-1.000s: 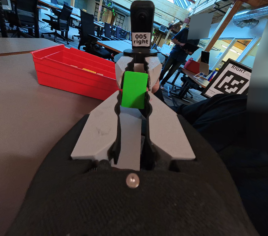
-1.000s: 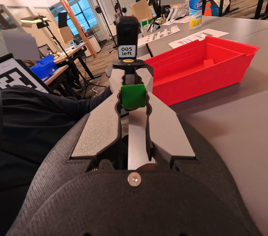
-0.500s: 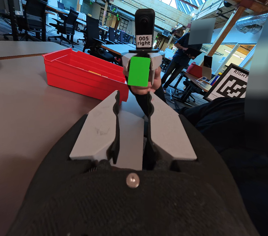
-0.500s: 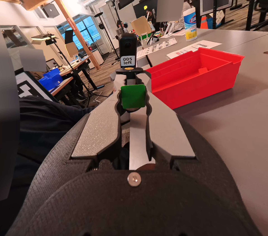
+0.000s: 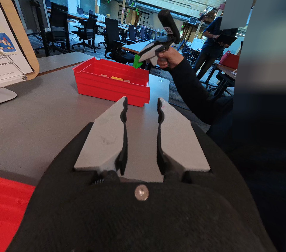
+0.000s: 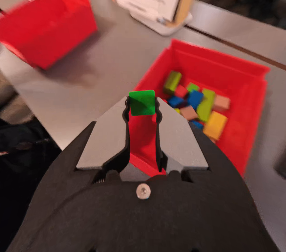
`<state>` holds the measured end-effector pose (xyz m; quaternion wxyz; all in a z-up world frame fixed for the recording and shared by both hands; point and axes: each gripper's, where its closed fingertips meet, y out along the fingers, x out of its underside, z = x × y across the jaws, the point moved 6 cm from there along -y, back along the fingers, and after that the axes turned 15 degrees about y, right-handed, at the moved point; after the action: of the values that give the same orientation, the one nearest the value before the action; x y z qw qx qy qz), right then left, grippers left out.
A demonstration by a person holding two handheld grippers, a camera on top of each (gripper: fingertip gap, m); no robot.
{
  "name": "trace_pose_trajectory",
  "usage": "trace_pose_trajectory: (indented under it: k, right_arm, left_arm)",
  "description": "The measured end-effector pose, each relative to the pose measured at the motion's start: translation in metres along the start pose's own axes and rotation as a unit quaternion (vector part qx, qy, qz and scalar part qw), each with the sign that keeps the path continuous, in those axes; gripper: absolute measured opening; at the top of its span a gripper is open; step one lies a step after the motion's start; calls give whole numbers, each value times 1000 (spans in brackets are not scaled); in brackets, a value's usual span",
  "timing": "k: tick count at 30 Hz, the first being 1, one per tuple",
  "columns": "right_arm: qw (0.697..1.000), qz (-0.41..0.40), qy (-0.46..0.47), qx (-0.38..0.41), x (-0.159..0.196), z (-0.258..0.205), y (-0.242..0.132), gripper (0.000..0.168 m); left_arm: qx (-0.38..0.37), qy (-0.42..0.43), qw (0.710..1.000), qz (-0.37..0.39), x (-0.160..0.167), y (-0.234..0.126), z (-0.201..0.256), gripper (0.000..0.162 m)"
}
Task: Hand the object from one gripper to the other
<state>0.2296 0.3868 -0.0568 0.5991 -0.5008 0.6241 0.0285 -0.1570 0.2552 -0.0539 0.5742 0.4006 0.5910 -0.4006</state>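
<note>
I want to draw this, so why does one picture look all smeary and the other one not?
Right wrist view: motion blur smears both red bins and the coloured blocks, though the green block in the right tongs stays fairly sharp. Left wrist view: crisp and daylit from skylights, and the empty left tongs look stretched by the wide lens.

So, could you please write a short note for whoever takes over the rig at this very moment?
Left hand-held gripper: open and empty, above the grey table.
Right hand-held gripper: shut on the green block, held at the fingertips, above the near edge of the red bin of coloured blocks. The right wrist view is blurred.
A second red bin stands apart on the table.
Done: the block sits in the right gripper alone, so the handover looks complete.
Left: probably lower and release the block into the bin below, if that is the destination.
</note>
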Motion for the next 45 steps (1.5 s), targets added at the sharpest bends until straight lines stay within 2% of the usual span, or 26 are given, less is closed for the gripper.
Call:
trace_pose_trajectory:
  k: [2, 5, 8, 14, 25, 32, 35, 40, 45]
  right_arm:
    - [996, -72, -12, 59, 7, 21, 8, 30]
    - [970, -196, -20, 142, 26, 48, 33, 30]
    - [941, -290, -9, 172, 46, 63, 55, 30]
    - [904, -377, -9, 202, 59, 76, 75, 30]
    - [883, -417, 8, 213, 68, 90, 117, 30]
    - [892, -401, 4, 211, 68, 89, 117, 31]
    - [897, -396, 12, 197, 70, 88, 116, 43]
    - [907, -381, 17, 180, 70, 84, 113, 44]
    - [931, -330, 17, 152, 51, 70, 95, 45]
  left_arm:
    - [-4, 2, 1000, 0, -1, -1, -1, 36]
    - [-5, 3, 1000, -2, -1, -1, 2, 35]
    - [-6, 10, 1000, -7, -1, -2, 6, 35]
    - [-1, 10, 1000, -9, 1, -1, 8, 34]
    - [-2, 10, 1000, -9, 1, -4, 7, 34]
    - [2, 7, 1000, -14, 4, -2, 7, 34]
    - [3, 11, 1000, -16, 4, -1, 9, 34]
    - [3, 8, 1000, -16, 4, 0, 10, 34]
    - [-27, 24, 999, -22, -2, -10, 3, 38]
